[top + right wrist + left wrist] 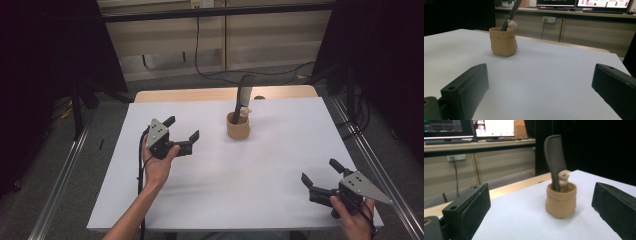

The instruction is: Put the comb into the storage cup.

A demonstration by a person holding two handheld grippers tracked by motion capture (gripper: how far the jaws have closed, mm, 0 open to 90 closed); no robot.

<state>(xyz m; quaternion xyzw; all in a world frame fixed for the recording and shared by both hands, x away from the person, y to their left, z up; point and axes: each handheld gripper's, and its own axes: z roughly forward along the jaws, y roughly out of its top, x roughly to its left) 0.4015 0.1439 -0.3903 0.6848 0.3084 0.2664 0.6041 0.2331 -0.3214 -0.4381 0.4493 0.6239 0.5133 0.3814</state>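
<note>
A tan pot shaped like a small sack stands on the white table, toward the back middle. A dark comb stands upright in it, beside a small pale bear figure. The left gripper view has the pot, comb and figure close ahead. My left gripper is open, held above the table just left of the pot, with nothing in it. At the front right corner my right gripper is open and holds nothing. Far off in the right gripper view stands the pot.
The white sheet covers a wooden tabletop whose back edge shows behind the pot. Metal rails run along both sides of the table. A cable trails from the left gripper. Monitors sit on a far bench.
</note>
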